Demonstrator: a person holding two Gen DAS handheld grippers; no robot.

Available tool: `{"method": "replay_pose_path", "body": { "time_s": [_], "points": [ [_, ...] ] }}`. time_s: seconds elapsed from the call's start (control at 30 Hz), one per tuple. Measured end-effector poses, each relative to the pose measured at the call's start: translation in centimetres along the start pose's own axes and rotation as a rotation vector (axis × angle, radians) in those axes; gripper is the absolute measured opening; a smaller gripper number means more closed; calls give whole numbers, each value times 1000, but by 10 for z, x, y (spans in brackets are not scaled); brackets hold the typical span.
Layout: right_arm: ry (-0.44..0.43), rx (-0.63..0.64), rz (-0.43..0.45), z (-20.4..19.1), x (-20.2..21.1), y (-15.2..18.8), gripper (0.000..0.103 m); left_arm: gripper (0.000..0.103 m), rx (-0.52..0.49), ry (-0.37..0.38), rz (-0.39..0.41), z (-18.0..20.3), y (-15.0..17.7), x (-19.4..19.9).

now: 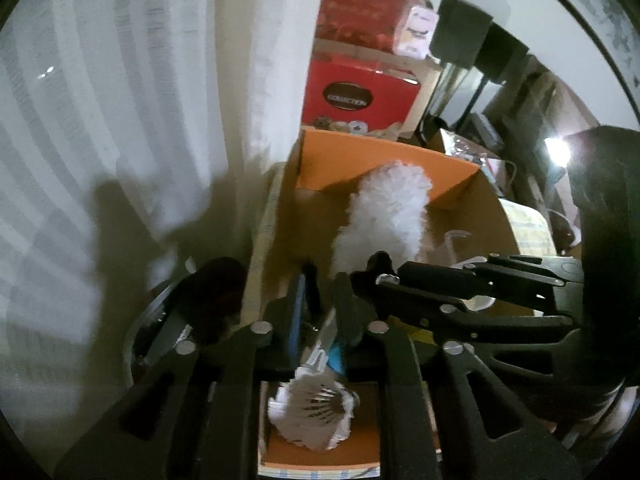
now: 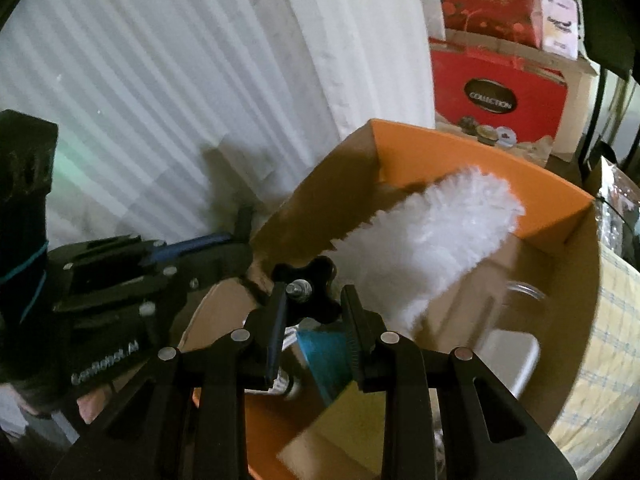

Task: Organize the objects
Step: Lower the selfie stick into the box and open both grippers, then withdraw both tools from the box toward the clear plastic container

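Nearest to me, on the floor of the orange box (image 1: 360, 156), lies a shuttlecock (image 1: 312, 412), right under my left gripper (image 1: 322, 304). Its jaws are only slightly parted, and I see nothing pinched between them. I judge the shuttlecock very light with a fragile skirt, so it is better taken by its base than by the feathers. My right gripper (image 2: 314, 320) hangs over the near end of the box with its jaws close together. A black star-shaped knob (image 2: 308, 286) sits at its tips, but I cannot tell if it is clamped. Further into the box the white duster (image 1: 384, 208) leans towards the far wall. Its head looks soft and would squash and slip, so I would take it by the stiffer handle end nearest me. Behind the box stand red cartons (image 1: 352, 92).
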State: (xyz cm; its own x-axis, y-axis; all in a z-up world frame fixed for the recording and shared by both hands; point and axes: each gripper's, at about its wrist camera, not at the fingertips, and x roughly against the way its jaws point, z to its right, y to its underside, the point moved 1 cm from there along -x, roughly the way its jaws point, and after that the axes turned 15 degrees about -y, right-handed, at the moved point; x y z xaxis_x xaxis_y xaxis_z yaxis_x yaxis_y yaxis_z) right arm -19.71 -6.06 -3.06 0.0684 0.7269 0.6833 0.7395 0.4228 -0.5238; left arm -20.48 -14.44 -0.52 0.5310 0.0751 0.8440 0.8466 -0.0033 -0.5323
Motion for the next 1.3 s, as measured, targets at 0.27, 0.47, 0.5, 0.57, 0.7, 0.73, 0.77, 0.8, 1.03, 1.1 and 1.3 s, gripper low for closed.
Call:
{"method": "replay_pose_path", "body": {
  "time_s": [0.27,0.47,0.5,0.57,0.7,0.73,0.77,0.8,1.03,1.1,1.3],
  "points": [
    [-34,-29,12,7,-18,-5,36,38,24,-3,24,-11,1,12],
    [-17,-26,45,9,3,0,40,60,21,8,45,-6,6,28],
    [-12,-23,48,9,7,1,41,64,22,12,50,-5,6,30],
    [3,-16,59,8,17,3,44,69,17,17,57,-1,9,36],
    [20,-10,86,7,41,15,53,81,10,46,49,9,13,43],
    [26,-8,90,7,46,17,57,82,10,51,48,10,14,45],
    [39,-4,95,6,52,21,59,85,10,58,48,13,16,47],
    [56,2,98,5,57,24,63,86,9,64,48,15,17,49],
    [154,27,133,-4,93,49,78,96,-16,90,58,36,27,66],
    [176,23,146,-4,105,57,81,98,-25,94,68,43,30,71],
    [225,-13,184,5,135,78,84,99,-57,85,83,65,39,80]
  ]
}}
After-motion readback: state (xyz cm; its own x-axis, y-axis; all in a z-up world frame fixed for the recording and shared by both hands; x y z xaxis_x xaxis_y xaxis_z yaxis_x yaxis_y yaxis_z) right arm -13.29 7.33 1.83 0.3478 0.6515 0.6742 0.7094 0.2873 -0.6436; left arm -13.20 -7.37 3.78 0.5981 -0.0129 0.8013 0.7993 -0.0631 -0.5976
